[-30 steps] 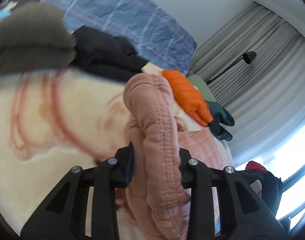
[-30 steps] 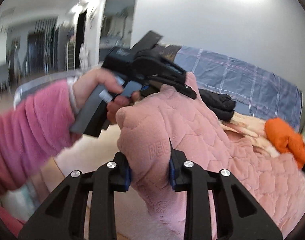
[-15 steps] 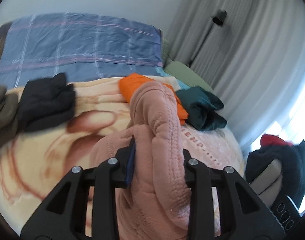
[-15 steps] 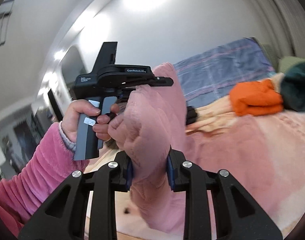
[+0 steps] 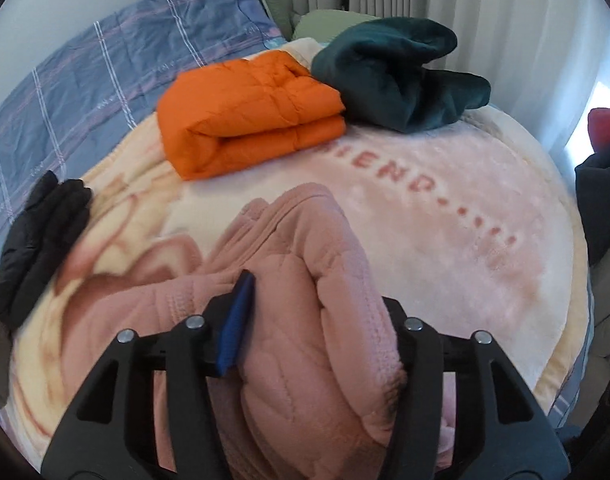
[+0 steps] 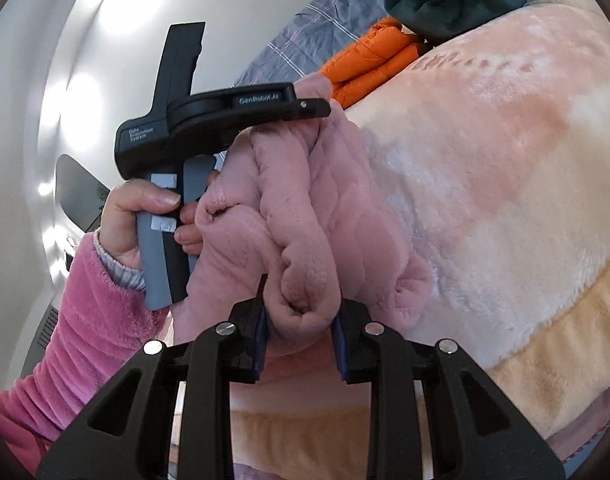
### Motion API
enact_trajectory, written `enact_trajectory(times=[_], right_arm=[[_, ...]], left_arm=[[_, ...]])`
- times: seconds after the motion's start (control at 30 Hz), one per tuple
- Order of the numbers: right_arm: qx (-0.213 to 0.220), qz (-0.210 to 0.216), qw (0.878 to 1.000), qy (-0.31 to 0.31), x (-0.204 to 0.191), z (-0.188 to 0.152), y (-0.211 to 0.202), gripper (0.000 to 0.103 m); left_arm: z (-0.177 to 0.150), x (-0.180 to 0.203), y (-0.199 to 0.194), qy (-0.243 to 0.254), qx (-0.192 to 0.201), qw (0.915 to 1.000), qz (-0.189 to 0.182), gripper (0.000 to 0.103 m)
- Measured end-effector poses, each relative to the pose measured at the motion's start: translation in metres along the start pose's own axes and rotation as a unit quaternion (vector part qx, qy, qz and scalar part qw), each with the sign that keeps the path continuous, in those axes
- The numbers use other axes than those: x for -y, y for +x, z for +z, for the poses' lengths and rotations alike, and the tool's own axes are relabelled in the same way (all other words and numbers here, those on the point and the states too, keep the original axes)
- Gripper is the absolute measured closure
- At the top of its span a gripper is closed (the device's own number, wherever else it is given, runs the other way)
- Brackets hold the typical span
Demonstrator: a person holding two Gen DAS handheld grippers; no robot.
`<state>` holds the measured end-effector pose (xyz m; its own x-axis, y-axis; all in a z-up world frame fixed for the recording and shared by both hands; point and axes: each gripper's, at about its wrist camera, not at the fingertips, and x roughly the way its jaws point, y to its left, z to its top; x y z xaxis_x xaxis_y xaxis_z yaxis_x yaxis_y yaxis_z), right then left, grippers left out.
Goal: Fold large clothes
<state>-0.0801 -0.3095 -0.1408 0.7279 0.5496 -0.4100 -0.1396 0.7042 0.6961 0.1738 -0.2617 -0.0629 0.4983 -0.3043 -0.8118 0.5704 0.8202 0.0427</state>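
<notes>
Left claw [image 5: 317, 320]: my left jaws are opening, with a thick bunch of the pink quilted garment [image 5: 305, 280] between them; the blue pad on one side already stands clear of the cloth, so the hold is loosening.
Right claw [image 6: 301, 332]: clamped on a rolled edge of the same garment, both pads pressing in on the fold.
Left hand [image 6: 145, 216]: seen from the right camera, a person's hand in a pink fleece sleeve [image 6: 85, 320] holds the left tool by its grip, level with the raised cloth.
Garment: it hangs bunched between my two claws, its lower part lying on the cream and pink blanket [image 5: 445, 220] over the bed.
Nearby: a folded orange jacket [image 5: 245, 112] lies further up the bed, a dark green garment [image 5: 397, 72] touching its far side, and a black garment [image 5: 41, 236] well off to the other side.
Risk, slipping: I judge that as the left side lets go, the heavy quilted cloth may drop in a heap and lose its fold line.
Risk, uneven pull: with only the right claw clamped, the garment could twist or drag across the plush blanket.
Risk, crowding: laid too far up the bed, it could land against the orange jacket.
</notes>
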Motion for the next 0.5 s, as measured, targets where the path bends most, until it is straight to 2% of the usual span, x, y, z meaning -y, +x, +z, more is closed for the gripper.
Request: enact_trajectory(times=[0.07,0.1,0.13,0.2,0.27,0.3,0.37,0.4,0.43,0.47,0.5], right_arm=[[-0.001,-0.011,1.000,-0.023,-0.008,0.004,-0.002,0.068],[0.000,-0.017,0.999,-0.033,-0.014,0.007,-0.002,0.062],[0.000,-0.027,0.998,-0.050,-0.022,0.010,-0.002,0.051],[0.001,-0.039,0.997,-0.073,-0.031,0.019,0.003,0.041],[0.008,-0.055,0.994,-0.095,-0.040,0.024,0.007,0.045],[0.009,-0.069,0.993,-0.099,-0.037,0.024,0.009,0.061],[-0.001,-0.064,0.996,-0.064,-0.022,0.026,0.012,0.066],[-0.010,-0.062,0.997,-0.042,-0.014,0.028,0.014,0.067],[-0.015,-0.063,0.998,-0.023,-0.007,0.026,0.012,0.067],[-0.017,-0.064,0.998,-0.016,-0.004,0.028,0.012,0.067],[-0.019,-0.065,0.998,-0.013,-0.002,0.030,0.013,0.067]], left_arm=[[0.001,-0.001,-0.002,0.003,0.004,1.0000,-0.002,0.049],[0.001,-0.004,-0.003,-0.001,0.006,1.0000,-0.008,0.049],[0.000,-0.005,-0.003,-0.007,0.008,0.9998,-0.014,0.049],[0.000,-0.009,-0.005,-0.021,0.011,0.9994,-0.026,0.049],[-0.001,-0.010,-0.005,-0.033,0.014,0.9988,-0.035,0.048],[0.000,-0.011,-0.006,-0.034,0.015,0.9988,-0.033,0.048],[0.002,-0.010,-0.017,-0.036,0.034,0.9986,-0.020,0.049],[0.002,-0.013,-0.033,-0.046,0.068,0.9965,-0.017,0.048],[0.001,-0.018,-0.053,-0.059,0.112,0.9913,-0.037,0.051],[-0.001,-0.024,-0.075,-0.070,0.152,0.9838,-0.065,0.059],[-0.002,-0.027,-0.087,-0.073,0.169,0.9799,-0.077,0.061]])
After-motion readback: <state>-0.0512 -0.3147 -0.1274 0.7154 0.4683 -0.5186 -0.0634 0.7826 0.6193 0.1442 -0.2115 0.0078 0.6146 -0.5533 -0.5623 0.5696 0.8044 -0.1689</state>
